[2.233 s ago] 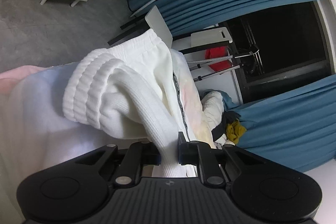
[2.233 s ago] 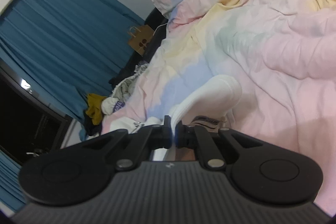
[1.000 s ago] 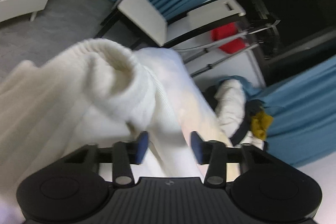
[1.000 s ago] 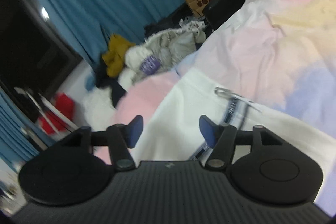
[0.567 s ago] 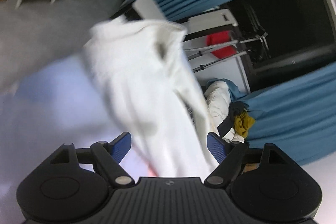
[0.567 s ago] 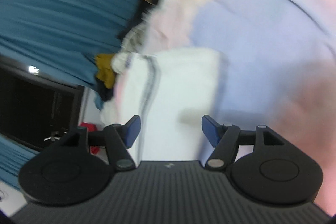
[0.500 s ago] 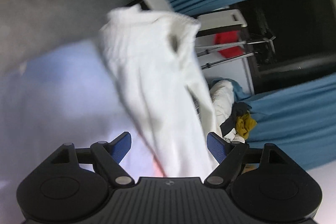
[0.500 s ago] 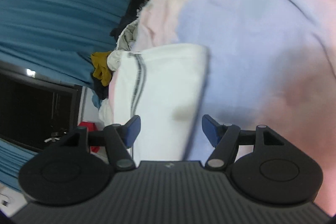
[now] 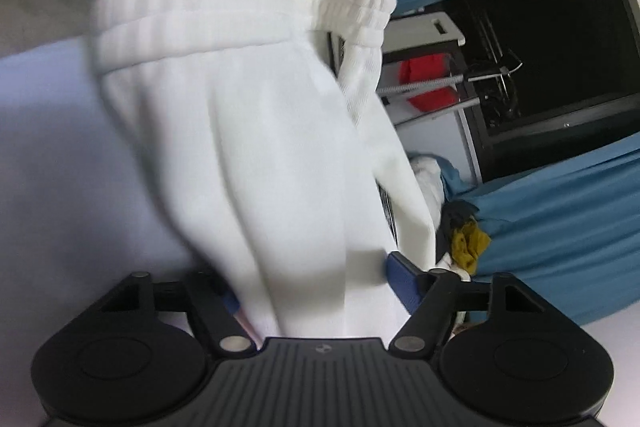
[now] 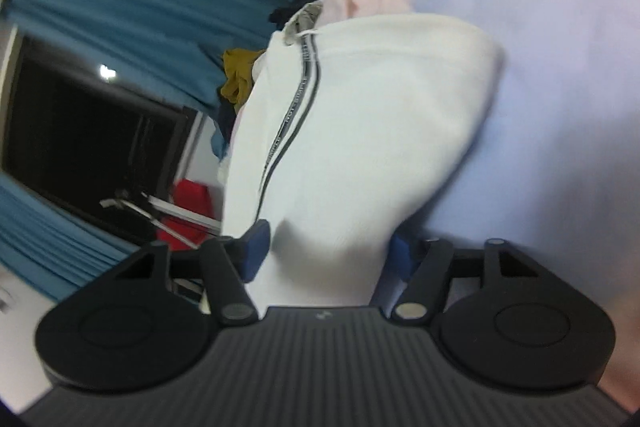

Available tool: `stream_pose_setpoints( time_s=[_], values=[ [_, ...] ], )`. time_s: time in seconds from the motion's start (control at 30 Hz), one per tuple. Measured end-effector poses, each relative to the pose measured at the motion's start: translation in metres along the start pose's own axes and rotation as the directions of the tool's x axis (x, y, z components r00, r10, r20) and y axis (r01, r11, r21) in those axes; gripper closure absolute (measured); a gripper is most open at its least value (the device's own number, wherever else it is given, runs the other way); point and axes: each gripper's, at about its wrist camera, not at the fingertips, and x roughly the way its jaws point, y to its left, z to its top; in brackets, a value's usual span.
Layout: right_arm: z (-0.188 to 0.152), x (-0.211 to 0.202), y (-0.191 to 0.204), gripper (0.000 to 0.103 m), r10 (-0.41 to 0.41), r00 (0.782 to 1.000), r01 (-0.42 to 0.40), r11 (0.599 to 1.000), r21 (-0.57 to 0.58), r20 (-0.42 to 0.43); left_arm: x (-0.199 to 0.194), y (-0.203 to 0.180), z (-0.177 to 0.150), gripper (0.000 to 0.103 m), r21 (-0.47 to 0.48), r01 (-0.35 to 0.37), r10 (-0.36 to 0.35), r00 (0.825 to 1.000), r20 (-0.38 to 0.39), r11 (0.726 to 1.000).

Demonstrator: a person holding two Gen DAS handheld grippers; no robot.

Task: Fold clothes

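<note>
One pastel bedspread [image 10: 560, 27], blue curtains [image 9: 560, 219], white garment [image 9: 260, 127]

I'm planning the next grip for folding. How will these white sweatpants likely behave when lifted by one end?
The white sweatpants will likely flop: the cloth already sags in soft folds between the closing jaws of the left tool. The thick ribbed waistband suggests some weight, so the free end should hang. The fleecy surface at the right tool probably grips well, not slipping.
</note>
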Motion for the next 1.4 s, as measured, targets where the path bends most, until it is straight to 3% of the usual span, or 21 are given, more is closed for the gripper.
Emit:
stream_pose_setpoints(
  time_s=[0.07,0.13,0.2,0.33,0.5,0.6,0.8,0.93,1.2,1.4],
  values=[
    [-0.001,0.002,-0.004,0.076,0.004,1.0,-0.005,1.0,0.031,0.027,0.011,-0.003,0.001,0.056,0.011,-0.022,0.022,1.0,0.007,1.0],
    [-0.001,0.004,-0.008,0.081,0.012,0.999,-0.015,0.998,0.064,0.049,0.014,-0.007,0.004,0.078,0.038,-0.045,0.045,0.999,0.006,0.998],
    [0.0,0.002,-0.001,0.084,-0.013,0.998,0.011,0.999,0.032,0.066,0.007,-0.011,0.006,0.085,0.036,-0.03,0.03,0.999,0.021,0.999],
    [0.002,-0.022,0.015,0.089,-0.019,0.991,0.017,1.0,0.01,0.13,-0.013,-0.021,0.003,0.09,0.053,0.01,-0.013,0.998,0.06,0.999],
    [0.0,-0.066,0.022,0.09,-0.018,0.985,0.008,0.998,0.058,0.173,-0.051,-0.03,0.005,0.091,0.069,0.043,-0.046,0.998,0.038,0.997],
    [-0.001,-0.091,0.018,0.09,-0.032,0.987,0.017,0.995,0.097,0.155,-0.08,-0.038,0.009,0.091,0.11,0.047,-0.049,0.999,0.023,0.993],
    [0.0,-0.141,0.017,0.09,-0.06,0.989,0.047,0.995,0.092,0.138,-0.158,-0.028,0.009,0.091,0.152,0.012,-0.005,0.999,-0.049,0.988],
    [-0.005,-0.169,0.016,0.09,-0.069,0.983,0.068,0.998,0.015,0.17,-0.203,-0.022,0.005,0.091,0.189,-0.001,0.016,0.997,-0.077,0.982],
    [-0.011,-0.158,-0.027,0.091,-0.223,0.972,0.22,0.974,0.047,0.071,-0.215,0.013,-0.022,0.088,0.199,-0.085,0.116,0.982,-0.147,0.976],
    [-0.014,-0.158,-0.032,0.09,-0.239,0.969,0.238,0.971,0.012,0.066,-0.24,0.014,-0.035,0.071,0.232,-0.132,0.168,0.976,-0.141,0.964]
  ],
)
